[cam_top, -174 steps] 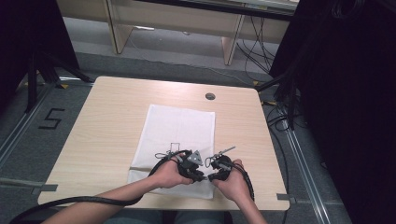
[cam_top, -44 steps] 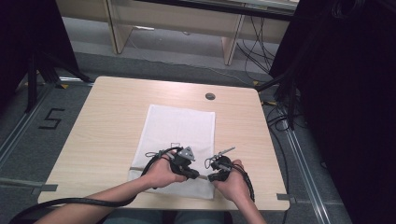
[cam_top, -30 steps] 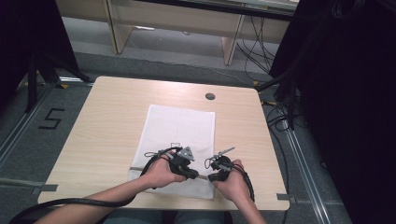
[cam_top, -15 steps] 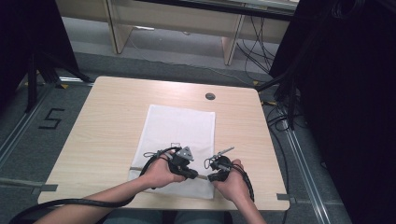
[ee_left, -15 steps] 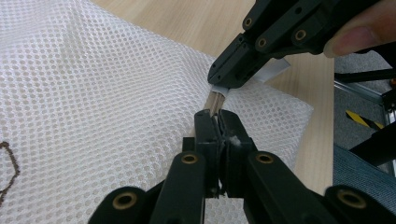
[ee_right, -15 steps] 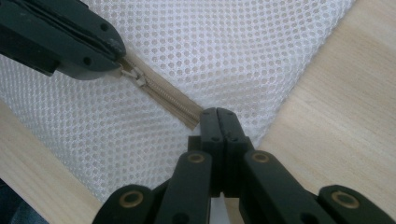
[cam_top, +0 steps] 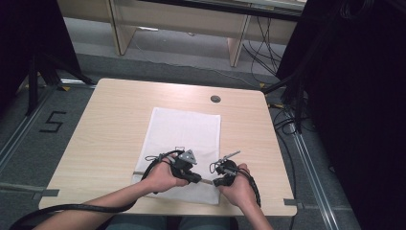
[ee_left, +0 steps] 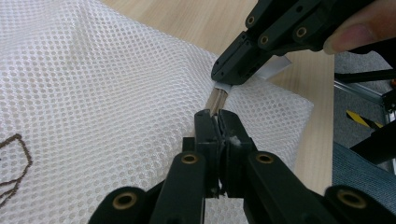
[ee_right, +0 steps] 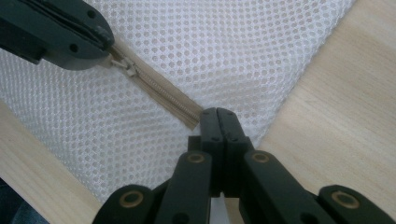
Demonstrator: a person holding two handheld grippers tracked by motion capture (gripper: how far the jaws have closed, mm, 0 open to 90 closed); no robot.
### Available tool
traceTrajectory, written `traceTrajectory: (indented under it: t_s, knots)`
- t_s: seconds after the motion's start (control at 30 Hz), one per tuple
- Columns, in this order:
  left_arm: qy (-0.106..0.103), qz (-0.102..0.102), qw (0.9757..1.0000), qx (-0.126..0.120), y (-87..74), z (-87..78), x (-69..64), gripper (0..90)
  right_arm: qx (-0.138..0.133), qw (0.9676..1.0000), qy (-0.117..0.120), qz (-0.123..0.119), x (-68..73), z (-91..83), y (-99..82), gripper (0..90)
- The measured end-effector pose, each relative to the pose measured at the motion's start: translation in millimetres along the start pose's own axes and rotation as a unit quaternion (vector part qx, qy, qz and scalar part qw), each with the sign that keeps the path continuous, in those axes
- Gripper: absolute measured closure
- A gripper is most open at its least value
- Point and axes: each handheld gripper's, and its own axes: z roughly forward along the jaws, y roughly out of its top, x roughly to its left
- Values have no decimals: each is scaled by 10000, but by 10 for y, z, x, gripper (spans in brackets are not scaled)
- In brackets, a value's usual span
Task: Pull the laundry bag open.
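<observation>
A white mesh bag (cam_top: 184, 132) lies flat on the wooden table (cam_top: 115, 124), with a beige zipper (ee_right: 159, 93) along its near edge. My left gripper (ee_left: 217, 116) is shut on the zipper pull (ee_right: 122, 65); the high view shows it (cam_top: 198, 180) over the bag's near edge. My right gripper (ee_right: 217, 114) is shut on the end of the zipper tape, close to the bag's corner. The two gripper tips face each other a short way apart, with the taut zipper (ee_left: 215, 99) between them. The right gripper (ee_left: 226, 74) points at my left one.
The table's near edge (cam_top: 167, 206) lies just behind both hands. A round cable hole (cam_top: 215, 98) is at the far right of the tabletop. Bare wood (ee_right: 336, 116) shows right of the bag's corner. Black cables trail from the grippers off the near edge.
Compared with the oldest frame, my left gripper sits slightly further left, leaving a small gap to the right one. Over the last second nothing has moved.
</observation>
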Motion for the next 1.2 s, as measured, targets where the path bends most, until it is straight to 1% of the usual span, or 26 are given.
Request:
traceTrajectory:
  t_s: [0.23,0.27,0.3,0.4,0.43,0.57,0.63,0.77,0.8,0.9,0.93,0.97,1.1,1.17,1.2]
  knots:
    - [6,12,10000,2,-4,-10,-1,873,-10,10000,20,1,-5,2,-1,900]
    - [-26,-5,10000,-17,-6,-9,1,873,28,10000,15,79,3,-2,-2,900]
    - [-9,-34,10000,-24,-11,-10,-3,873,28,10000,15,79,3,-2,-2,900]
    - [-8,-15,10000,-8,-10,-19,-1,873,30,10000,15,78,3,-2,-2,900]
    - [-7,-8,10000,-5,-9,-20,-1,873,10,10000,17,44,-1,0,-2,900]
    - [-31,-24,10000,11,-8,-24,-2,873,-1,10000,10,76,0,2,-3,900]
    - [28,12,10000,24,-8,-37,1,873,-13,10000,11,73,-3,3,-4,900]
    - [5,6,10000,18,-11,-41,3,873,7,10000,26,58,-5,0,-2,900]
    - [6,-4,10000,8,-11,-41,3,873,21,9999,12,105,0,-1,-3,900]
    - [-7,-45,10000,-7,-15,-38,3,873,13,9999,15,104,-2,-1,-4,900]
    - [-14,-19,10000,-9,-13,-38,6,873,16,9999,13,107,-1,-1,-3,900]
    - [-4,-42,10000,-9,-13,-39,2,873,20,9999,12,105,-1,-1,-3,900]
    - [5,-18,10000,6,-14,-43,2,873,0,9999,21,117,-3,0,-6,900]
    - [3,-58,10000,4,-14,-55,1,873,1,9999,16,116,-2,0,-5,900]
    - [10,-28,10000,6,-14,-65,8,873,6,9999,12,110,-1,0,-4,900]
